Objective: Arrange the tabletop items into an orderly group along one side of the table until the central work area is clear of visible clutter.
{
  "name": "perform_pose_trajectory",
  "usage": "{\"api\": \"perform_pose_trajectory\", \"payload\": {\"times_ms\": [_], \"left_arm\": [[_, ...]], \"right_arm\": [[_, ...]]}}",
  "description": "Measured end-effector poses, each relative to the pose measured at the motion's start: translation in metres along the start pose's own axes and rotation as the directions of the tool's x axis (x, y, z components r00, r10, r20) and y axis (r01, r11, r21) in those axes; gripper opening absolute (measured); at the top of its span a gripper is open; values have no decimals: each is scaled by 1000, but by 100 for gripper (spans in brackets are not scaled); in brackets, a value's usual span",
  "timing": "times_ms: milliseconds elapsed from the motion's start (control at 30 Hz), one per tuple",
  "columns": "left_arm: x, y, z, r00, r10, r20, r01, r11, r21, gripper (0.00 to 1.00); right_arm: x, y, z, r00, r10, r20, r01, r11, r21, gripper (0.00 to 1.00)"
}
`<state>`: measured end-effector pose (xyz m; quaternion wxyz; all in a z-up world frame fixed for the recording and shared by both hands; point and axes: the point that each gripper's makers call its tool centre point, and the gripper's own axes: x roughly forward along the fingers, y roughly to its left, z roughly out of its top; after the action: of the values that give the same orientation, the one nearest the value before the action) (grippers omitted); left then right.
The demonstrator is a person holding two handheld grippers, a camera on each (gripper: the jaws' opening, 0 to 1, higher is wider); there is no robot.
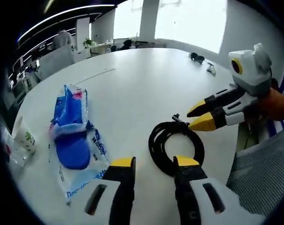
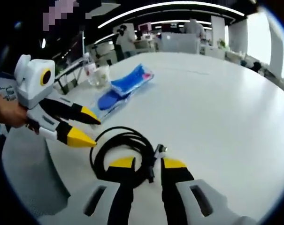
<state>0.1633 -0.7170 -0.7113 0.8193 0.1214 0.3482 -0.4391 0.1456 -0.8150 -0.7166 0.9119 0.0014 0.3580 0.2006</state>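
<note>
In the left gripper view I have my left gripper (image 1: 153, 162) low over the white table (image 1: 132, 79), its yellow-tipped jaws spread apart with nothing between them. Just ahead of the right jaw lies the black cable (image 1: 175, 145), wound in a loose coil, its plug end pointing far and a little left. My right gripper (image 1: 195, 116) comes in from the right, held by a hand (image 1: 279, 104); its jaws are parted and empty, the lower tip just beside the coil's far edge, though I cannot tell whether it touches. To the left of the coil, well apart, lies a blue pouch (image 1: 76, 136) in clear printed wrapping, lying lengthwise from near to far. Further left, at the table's edge, stands a paper cup (image 1: 23, 136) with a green print. Small dark items (image 1: 196, 58) sit at the far right of the table.

In the right gripper view my right gripper (image 2: 147, 163) is released too, its jaws straddling the near edge of the cable (image 2: 123, 152). The left gripper (image 2: 88, 127) enters from the left, jaws apart, its lower tip just beside the coil. The pouch (image 2: 125, 86) lies beyond, with a clear cup (image 2: 99, 75) at its far left.
</note>
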Motion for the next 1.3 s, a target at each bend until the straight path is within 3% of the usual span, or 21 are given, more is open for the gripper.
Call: {"api": "perform_pose_trajectory", "payload": {"times_ms": [533, 900, 1300], "left_arm": [[-12, 25, 2, 998, 63, 28, -63, 998, 2, 36], [-21, 50, 9, 989, 139, 49, -139, 990, 8, 54], [-25, 64, 14, 984, 171, 55, -171, 985, -6, 54]], "right_arm": [[-2, -3, 21, 998, -10, 61, 10, 1000, -2, 30], [2, -12, 58, 994, 2, 108, 4, 998, -56, 40], [7, -21, 85, 992, 10, 126, 1, 996, -86, 41]]}}
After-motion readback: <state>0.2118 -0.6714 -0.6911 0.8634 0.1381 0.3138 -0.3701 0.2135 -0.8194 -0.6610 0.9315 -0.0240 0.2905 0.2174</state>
